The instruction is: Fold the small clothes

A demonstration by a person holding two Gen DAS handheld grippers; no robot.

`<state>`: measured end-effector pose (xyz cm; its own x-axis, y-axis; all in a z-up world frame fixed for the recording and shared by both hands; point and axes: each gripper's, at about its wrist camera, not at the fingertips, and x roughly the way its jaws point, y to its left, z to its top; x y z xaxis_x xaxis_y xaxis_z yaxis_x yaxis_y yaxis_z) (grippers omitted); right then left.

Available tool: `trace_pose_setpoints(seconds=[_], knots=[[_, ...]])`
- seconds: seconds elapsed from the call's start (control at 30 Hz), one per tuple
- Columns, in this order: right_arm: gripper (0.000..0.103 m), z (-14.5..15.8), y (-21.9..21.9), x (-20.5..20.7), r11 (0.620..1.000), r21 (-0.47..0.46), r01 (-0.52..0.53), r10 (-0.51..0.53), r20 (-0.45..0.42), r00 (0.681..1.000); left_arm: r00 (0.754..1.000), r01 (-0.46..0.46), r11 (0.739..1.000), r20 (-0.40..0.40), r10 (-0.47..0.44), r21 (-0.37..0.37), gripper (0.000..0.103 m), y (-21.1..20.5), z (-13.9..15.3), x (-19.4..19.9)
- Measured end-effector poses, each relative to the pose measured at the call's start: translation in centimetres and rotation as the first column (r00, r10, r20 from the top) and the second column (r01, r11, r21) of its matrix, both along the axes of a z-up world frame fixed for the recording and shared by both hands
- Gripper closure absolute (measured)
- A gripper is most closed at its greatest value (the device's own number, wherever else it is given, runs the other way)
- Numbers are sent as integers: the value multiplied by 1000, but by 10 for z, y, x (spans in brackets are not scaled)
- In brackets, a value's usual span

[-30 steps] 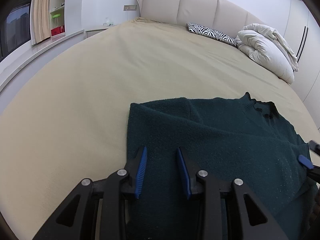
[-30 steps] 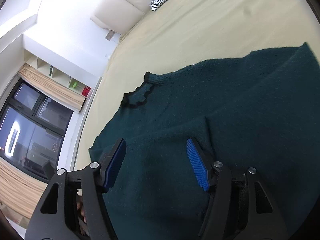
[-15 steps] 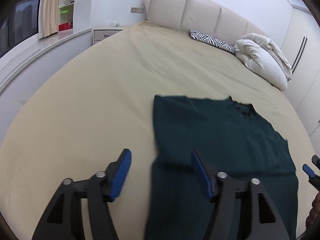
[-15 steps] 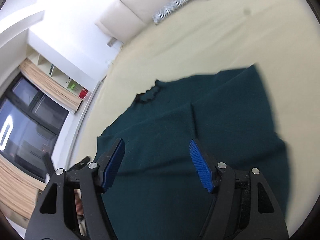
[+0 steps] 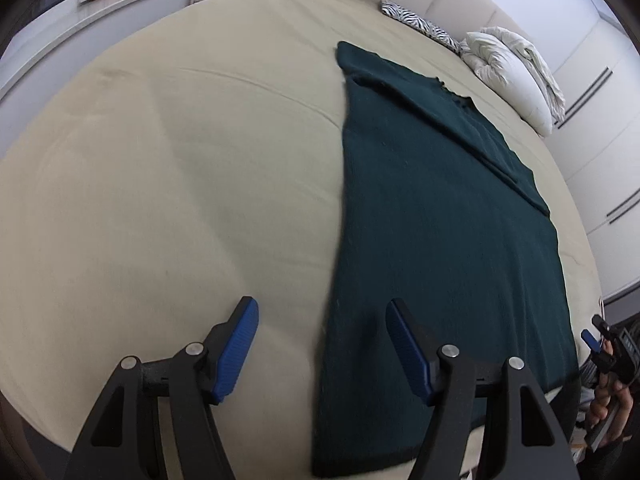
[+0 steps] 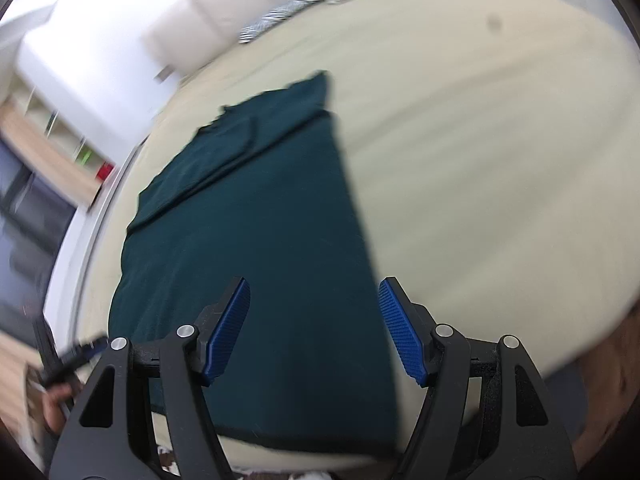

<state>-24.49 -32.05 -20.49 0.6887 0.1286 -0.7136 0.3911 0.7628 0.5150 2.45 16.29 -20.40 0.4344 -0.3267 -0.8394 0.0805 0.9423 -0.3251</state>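
Both tools pull back toward the foot of the bed (image 5: 168, 168), leaving the sweater (image 5: 432, 240) flat on it, sleeves folded in. Left tool (image 5: 322, 350), its jaws just opened, and right tool (image 6: 314, 330) stand wide and empty above the hem. Soft, limp knit likely sags when lifted; the hem corners look the best hold.
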Motion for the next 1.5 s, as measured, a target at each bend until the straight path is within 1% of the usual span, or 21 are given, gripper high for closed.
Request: trace_pose_setpoints(seconds=[0.07, 0.17, 0.27, 0.4, 0.5, 0.57, 0.63, 0.77, 0.83, 0.87, 0.93, 1.0, 1.1, 1.2, 1.33, 1.37, 1.4, 1.43, 1.47, 1.5], knots=[[36, -11, -12, -10, 999, 44, 20, -19, -16, 1000, 1000, 11, 1000, -3, -11, -15, 33, 0, 1, -6], [36, -26, -20, -19, 994, 108, 10, -2, -68, 998, 999, 17, 998, -30, -19, -63, 33, 5, 0, -4], [36, -36, -23, -35, 982, 188, 3, 8, -58, 998, 997, 48, 994, -58, -54, -99, 33, 7, -1, -7], [36, -44, -22, -34, 963, 268, -11, 25, -51, 998, 991, 87, 990, -88, -97, -112, 33, 9, -2, -10], [38, -49, -20, -35, 949, 314, -30, 46, -45, 998, 985, 100, 983, -123, -119, -151, 33, 12, -3, -12], [39, -49, -17, -36, 947, 319, -40, 57, -43, 997, 981, 97, 977, -146, -125, -190, 33, 15, -5, -14], [40, -48, -16, -38, 944, 327, -47, 65, -42, 997, 978, 96, 972, -162, -132, -213, 33, 15, -7, -16], [40, -45, -13, -41, 938, 344, -54, 75, -48, 996, 967, 115, 965, -197, -163, -237, 34, 10, -9, -20], [40, -45, -12, -40, 936, 348, -59, 84, -57, 995, 967, 98, 963, -205, -151, -250, 35, 11, -11, -20], [40, -45, -11, -40, 934, 353, -59, 85, -60, 995, 967, 80, 961, -213, -139, -264, 37, 13, -12, -19], [40, -46, -10, -41, 929, 367, -56, 86, -67, 994, 965, 52, 959, -232, -119, -277, 44, 19, -14, -17], [41, -47, -10, -40, 926, 374, -57, 93, -78, 993, 964, 50, 964, -240, -115, -261, 54, 20, -14, -16], [43, -49, -9, -40, 923, 381, -52, 98, -102, 990, 964, 67, 971, -235, -123, -230, 61, 17, -14, -19], [43, -51, -7, -38, 926, 374, -56, 110, -124, 986, 966, 74, 976, -229, -121, -205, 62, 14, -13, -21], [49, -54, -5, -35, 931, 359, -61, 123, -152, 981, 967, 118, 984, -212, -144, -132, 61, 3, -10, -25], [54, -54, -6, -34, 931, 359, -58, 122, -158, 980, 967, 127, 985, -208, -150, -120, 61, 0, -9, -25], [62, -56, -7, -34, 932, 359, -58, 123, -162, 979, 966, 133, 985, -206, -154, -114, 61, 1, -10, -25], [66, -58, -8, -35, 931, 361, -54, 120, -165, 979, 966, 139, 984, -204, -159, -109, 61, 0, -10, -25], [72, -60, -9, -36, 930, 364, -51, 119, -167, 979, 965, 150, 984, -200, -167, -98, 67, -1, -9, -26], [76, -61, -9, -36, 930, 364, -50, 118, -167, 979, 964, 161, 983, -200, -177, -92, 87, -1, -9, -26]])
